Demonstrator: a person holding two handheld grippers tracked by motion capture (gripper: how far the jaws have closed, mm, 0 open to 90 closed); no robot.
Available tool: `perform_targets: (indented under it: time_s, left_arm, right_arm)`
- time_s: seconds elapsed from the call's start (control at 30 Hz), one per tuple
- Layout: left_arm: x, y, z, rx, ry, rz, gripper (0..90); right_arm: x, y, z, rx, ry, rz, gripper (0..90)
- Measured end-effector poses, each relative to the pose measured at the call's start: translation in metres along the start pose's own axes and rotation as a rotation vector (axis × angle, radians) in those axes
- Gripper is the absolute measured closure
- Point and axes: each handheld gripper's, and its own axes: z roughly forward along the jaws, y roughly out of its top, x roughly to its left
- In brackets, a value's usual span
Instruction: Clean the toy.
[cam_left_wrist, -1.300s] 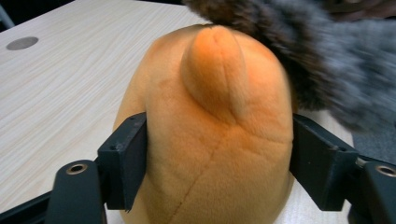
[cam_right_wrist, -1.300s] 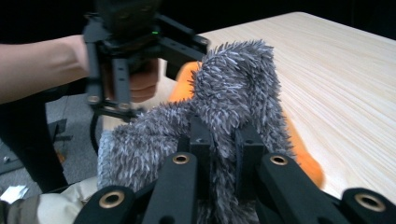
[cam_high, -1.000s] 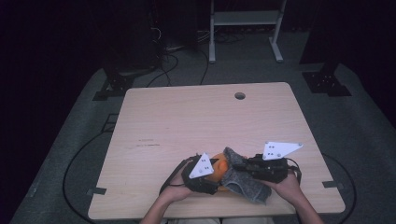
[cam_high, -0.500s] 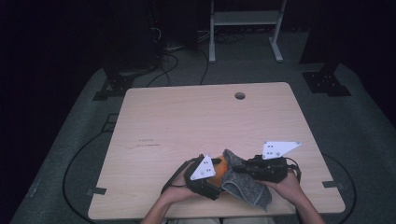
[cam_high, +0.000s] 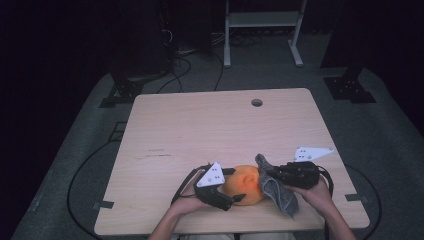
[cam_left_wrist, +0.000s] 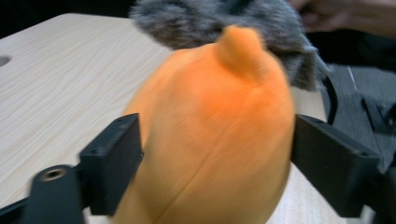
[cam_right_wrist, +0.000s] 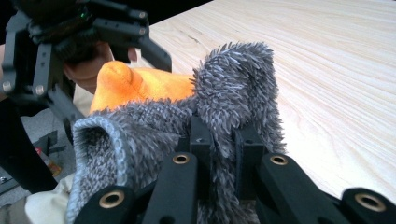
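Observation:
An orange plush toy (cam_high: 248, 182) lies near the table's front edge. My left gripper (cam_high: 234, 189) has a jaw on each side of it; the jaws have just been opening, and in the left gripper view the plush (cam_left_wrist: 219, 121) fills the gap without looking squeezed. My right gripper (cam_high: 270, 176) is shut on a fuzzy grey cloth (cam_high: 279, 194), which hangs just right of the plush and touches it. In the right gripper view the cloth (cam_right_wrist: 238, 79) bunches up over the jaws, with the plush (cam_right_wrist: 140, 86) and the left gripper (cam_right_wrist: 93, 37) behind it.
The wooden table (cam_high: 210, 130) has a round cable hole (cam_high: 256, 102) near its far edge. Cables trail from both grippers over the front edge. A white frame (cam_high: 260, 30) and dark stands are on the floor beyond the table.
The right gripper has drawn the grey cloth to the right, off the orange plush, so more of the plush shows. The left gripper's jaws stand wider around it.

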Motion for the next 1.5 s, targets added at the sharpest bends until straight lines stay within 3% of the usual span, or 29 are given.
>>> perform_targets:
  time_s: [0.1,0.17,0.27,0.37,0.47,0.5,0.6,0.67,0.77,0.9,1.0,1.07,1.17,1.3,1.4,1.5]
  left_arm:
    - [0.0,-0.005,0.005,0.036,0.006,0.016,13.3]
    - [-0.002,-0.006,0.007,0.04,0.022,0.05,21.4]
    - [-0.001,-0.005,0.006,0.03,0.025,0.038,30.4]
    - [-0.002,-0.005,0.006,0.03,0.028,0.035,32.1]
    - [-0.001,-0.005,0.005,0.027,0.032,0.03,32.8]
    - [-0.001,-0.005,0.005,0.025,0.034,0.022,33.0]
    - [0.0,-0.005,0.007,0.019,0.036,0.002,32.7]
    - [0.0,-0.005,0.007,0.024,0.038,0.005,32.4]
    - [0.0,-0.005,0.006,0.027,0.04,0.003,32.5]
    - [0.0,-0.006,0.007,0.024,0.037,0.007,31.2]
    - [0.002,-0.007,0.008,0.014,0.035,-0.013,27.9]
    - [0.002,-0.007,0.008,0.012,0.036,-0.018,27.0]
    - [0.002,-0.007,0.009,0.015,0.039,-0.02,27.0]
    - [0.001,-0.006,0.011,0.017,0.047,-0.017,27.4]
    - [0.002,-0.006,0.01,0.02,0.043,-0.017,27.2]
    - [0.003,-0.005,0.007,0.014,0.027,-0.005,19.9]
  right_arm:
    - [-0.003,-0.001,0.0,-0.008,0.004,0.016,80.5]
    - [-0.004,-0.002,0.001,-0.003,-0.003,0.019,80.4]
    - [-0.008,-0.006,-0.002,-0.003,-0.012,0.038,80.3]
    - [-0.013,-0.009,-0.005,0.019,-0.043,0.059,80.4]
    - [-0.009,-0.004,-0.009,-0.003,-0.032,0.046,80.4]
    - [-0.005,-0.001,-0.011,-0.025,-0.008,0.029,80.4]
    - [0.011,0.01,-0.011,-0.082,0.075,-0.023,80.4]
    - [0.02,0.016,-0.006,-0.083,0.095,-0.06,80.4]
    - [0.023,0.017,0.0,-0.068,0.085,-0.068,80.4]
    - [0.009,0.006,-0.002,-0.05,0.043,-0.021,80.4]
    - [-0.003,-0.004,-0.004,-0.009,-0.016,0.011,80.4]
    - [-0.007,-0.006,-0.005,0.0,-0.022,0.028,80.4]
    - [-0.001,-0.001,-0.008,-0.01,-0.026,0.003,80.4]
    - [0.016,0.012,-0.007,-0.087,0.043,-0.048,80.4]
    - [0.025,0.017,-0.002,-0.077,0.041,-0.092,80.4]
    - [0.021,0.014,0.001,-0.063,0.035,-0.071,80.4]
